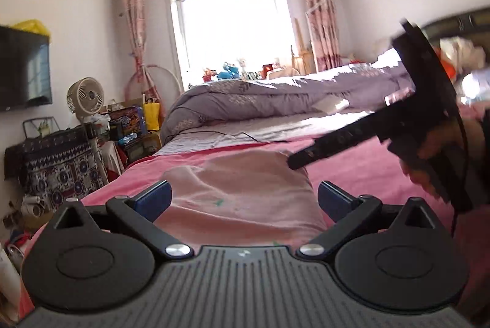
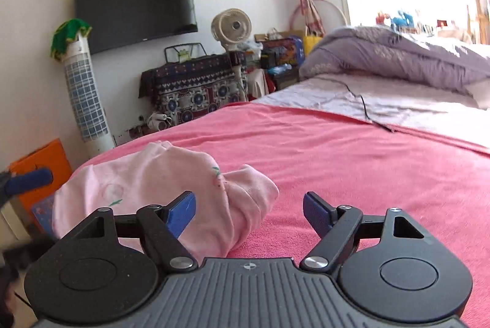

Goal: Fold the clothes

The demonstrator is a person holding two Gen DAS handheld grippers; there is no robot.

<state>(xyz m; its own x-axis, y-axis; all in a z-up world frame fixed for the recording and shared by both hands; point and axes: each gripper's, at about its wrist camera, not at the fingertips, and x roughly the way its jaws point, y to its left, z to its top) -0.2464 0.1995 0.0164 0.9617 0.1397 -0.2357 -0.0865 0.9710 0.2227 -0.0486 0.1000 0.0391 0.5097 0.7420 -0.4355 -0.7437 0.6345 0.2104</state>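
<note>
In your left view the pink garment (image 1: 245, 190) lies bunched on the bed (image 1: 352, 162) between your left gripper's (image 1: 244, 198) open jaws; in your right view your right gripper (image 2: 248, 210) gapes empty beside it, so pinch this soft, light cloth at an edge.

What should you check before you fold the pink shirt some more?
1. Left gripper open and empty: ok.
2. Right gripper open and empty: ok.
3. Pink shirt lying flat: not ok, it sits bunched in a lump.
4. Pink bed cover bare around the shirt: ok.
5. Black cable away from the shirt: ok.
6. Sleeves and collar easy to find: cannot tell.
</note>
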